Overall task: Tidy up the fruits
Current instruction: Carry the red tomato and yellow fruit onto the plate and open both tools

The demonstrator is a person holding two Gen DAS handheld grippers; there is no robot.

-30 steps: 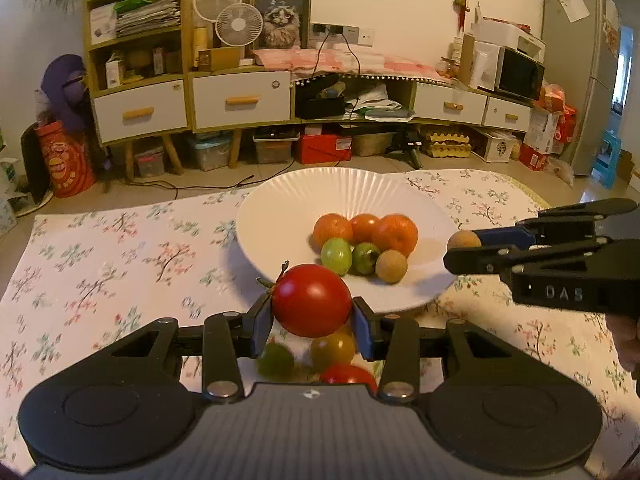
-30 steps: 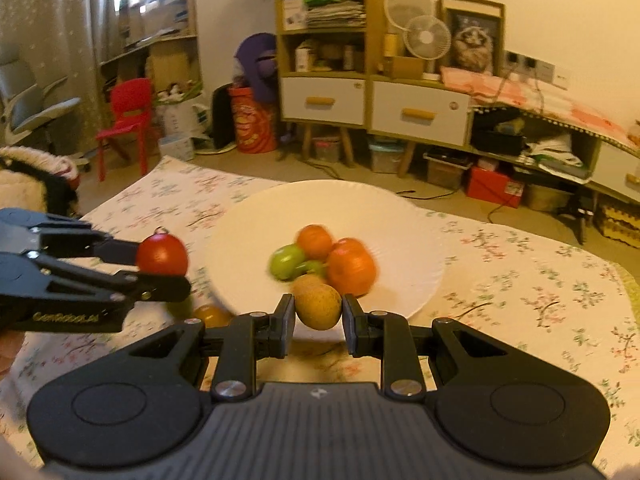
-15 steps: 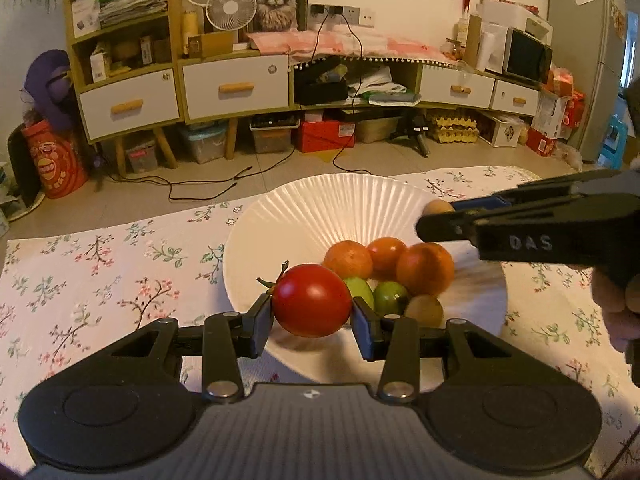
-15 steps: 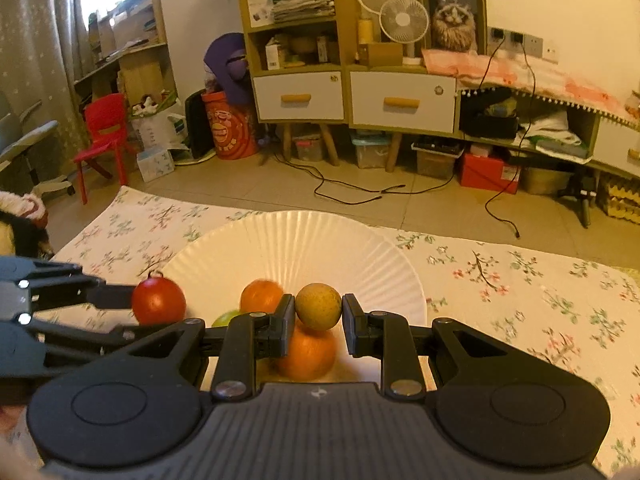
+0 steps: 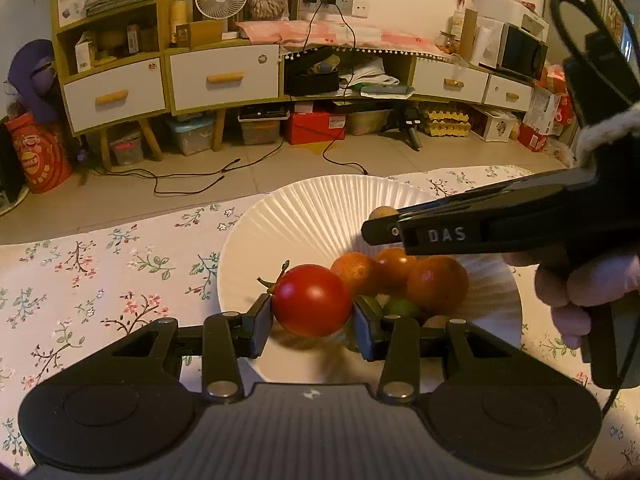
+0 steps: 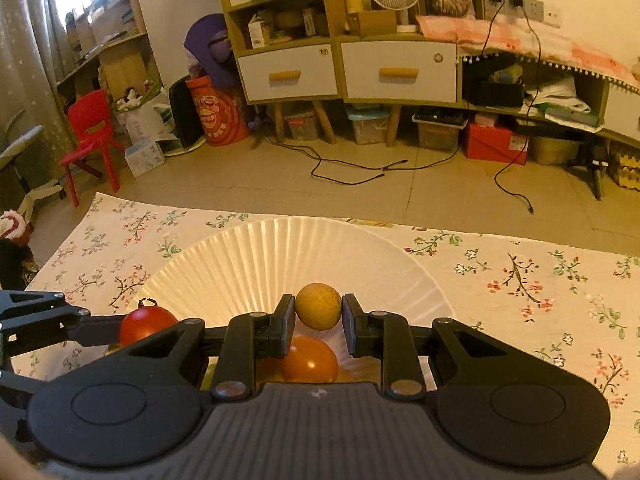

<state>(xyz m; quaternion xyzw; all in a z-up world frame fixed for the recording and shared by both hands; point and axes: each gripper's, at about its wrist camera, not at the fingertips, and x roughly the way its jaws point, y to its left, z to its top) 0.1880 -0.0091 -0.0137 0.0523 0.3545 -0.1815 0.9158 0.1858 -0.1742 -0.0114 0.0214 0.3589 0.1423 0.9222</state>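
Between the jaws of the left gripper [image 5: 313,320] sits a glossy red tomato [image 5: 312,300] with its stalk on, clamped at both sides; the right gripper [image 6: 319,326] pinches a small, dull yellow-brown fruit [image 6: 319,306] the same way. Both hang over the white ribbed plate [image 5: 320,216], neither yet set down. Beyond and beneath the jaws lie three oranges [image 5: 436,284] and some green fruit [image 5: 402,306], so most of the sorting looks done.

We see a glossy red round tomato [image 5: 311,300] with a green stem, a speckled tan-yellow small round fruit [image 6: 319,306], three orange mandarins [image 5: 437,285], a ribbed white paper plate [image 5: 320,216], a cream tablecloth [image 5: 100,264] patterned with pink and green floral sprigs, matte black plastic grippers [image 5: 312,320].
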